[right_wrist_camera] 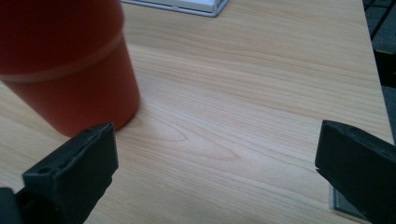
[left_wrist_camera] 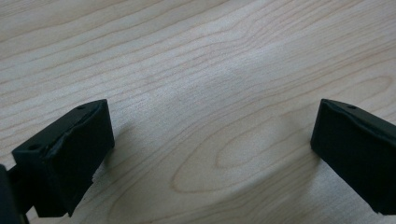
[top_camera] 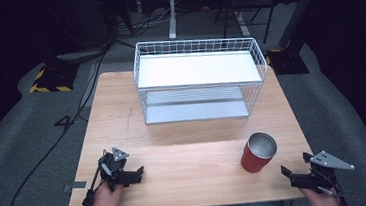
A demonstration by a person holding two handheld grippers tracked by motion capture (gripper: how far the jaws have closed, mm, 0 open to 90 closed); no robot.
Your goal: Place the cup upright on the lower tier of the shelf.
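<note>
A red cup (top_camera: pixel 258 152) with a shiny metal inside stands upright on the wooden table (top_camera: pixel 188 132), front right. My right gripper (top_camera: pixel 298 176) hovers at the table's front right corner, just right of the cup, jaws wide apart and empty. In the right gripper view the cup (right_wrist_camera: pixel 65 65) rises beyond the left jaw, outside the gap of the gripper (right_wrist_camera: pixel 215 163). My left gripper (top_camera: pixel 129 175) rests low near the front left edge, open, with bare wood between its jaws (left_wrist_camera: pixel 210 149). A white wire two-tier rack (top_camera: pixel 200 79) stands at the table's back centre.
The rack's lower shelf (top_camera: pixel 197 111) opens toward me; its corner (right_wrist_camera: pixel 187 5) shows in the right gripper view. Dark floor, cables (top_camera: pixel 49 145) and black stands with yellow-striped bases (top_camera: pixel 51 79) surround the table. Bare wood lies between the two grippers.
</note>
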